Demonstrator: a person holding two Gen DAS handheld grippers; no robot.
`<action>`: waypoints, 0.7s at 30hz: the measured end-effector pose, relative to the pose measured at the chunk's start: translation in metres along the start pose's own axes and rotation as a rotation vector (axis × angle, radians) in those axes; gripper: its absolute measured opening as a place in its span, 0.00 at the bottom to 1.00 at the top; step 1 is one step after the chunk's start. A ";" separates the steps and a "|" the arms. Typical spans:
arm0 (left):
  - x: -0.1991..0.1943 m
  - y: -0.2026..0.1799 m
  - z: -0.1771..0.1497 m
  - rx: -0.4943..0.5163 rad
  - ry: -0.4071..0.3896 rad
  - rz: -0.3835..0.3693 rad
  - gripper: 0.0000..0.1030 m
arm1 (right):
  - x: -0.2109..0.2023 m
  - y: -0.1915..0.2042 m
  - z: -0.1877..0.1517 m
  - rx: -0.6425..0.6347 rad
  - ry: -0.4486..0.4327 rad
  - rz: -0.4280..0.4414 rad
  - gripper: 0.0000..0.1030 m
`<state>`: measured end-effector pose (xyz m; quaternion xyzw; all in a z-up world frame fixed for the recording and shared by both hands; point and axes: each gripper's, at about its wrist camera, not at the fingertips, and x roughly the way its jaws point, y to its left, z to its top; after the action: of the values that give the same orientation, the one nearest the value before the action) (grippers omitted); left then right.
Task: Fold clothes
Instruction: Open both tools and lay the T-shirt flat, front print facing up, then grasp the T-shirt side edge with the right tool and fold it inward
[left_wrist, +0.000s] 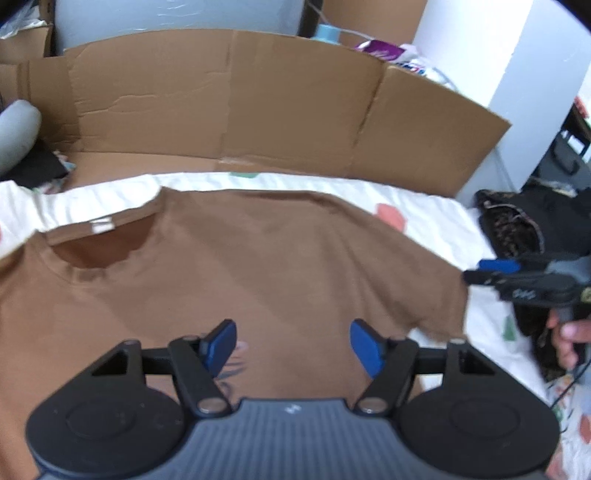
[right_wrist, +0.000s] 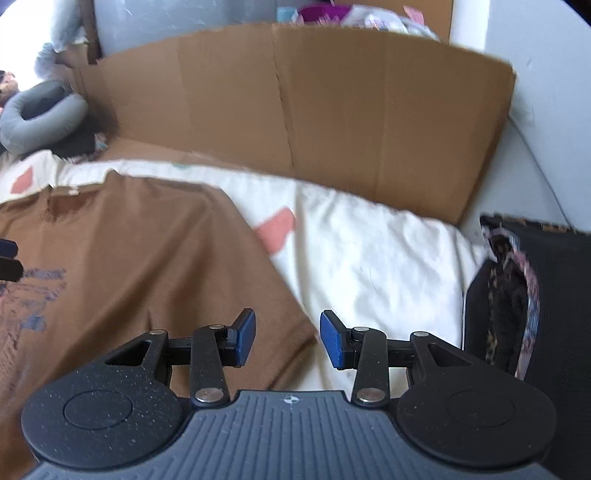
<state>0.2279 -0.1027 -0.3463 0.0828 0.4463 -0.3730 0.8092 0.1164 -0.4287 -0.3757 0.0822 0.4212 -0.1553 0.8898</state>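
Fingers parted and empty on your left gripper (left_wrist: 293, 345) and right gripper (right_wrist: 288, 339) above the flat brown T-shirt (left_wrist: 258, 258): folding looks unstarted, so pinch the sleeve (left_wrist: 424, 295) edge next.

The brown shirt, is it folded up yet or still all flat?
Spread flat. The brown shirt lies open on the sheet, collar and one sleeve showing.

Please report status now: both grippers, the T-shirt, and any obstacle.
Left gripper open, above shirt chest. Right gripper open, empty, over the sleeve edge. Brown T-shirt flat on bedsheet, unfolded. Cardboard behind, dark bag beside; neither blocks.
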 end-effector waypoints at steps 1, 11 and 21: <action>0.001 -0.003 -0.002 -0.001 -0.002 -0.012 0.69 | 0.003 -0.002 -0.002 0.000 0.008 -0.007 0.45; 0.010 0.004 -0.022 -0.072 0.056 -0.022 0.65 | 0.022 -0.025 -0.006 0.202 0.020 -0.003 0.45; 0.009 0.015 -0.027 -0.093 0.065 -0.006 0.62 | 0.022 -0.004 0.000 0.189 0.017 0.064 0.06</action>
<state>0.2230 -0.0845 -0.3716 0.0557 0.4894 -0.3513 0.7962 0.1282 -0.4375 -0.3932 0.1803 0.4096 -0.1650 0.8789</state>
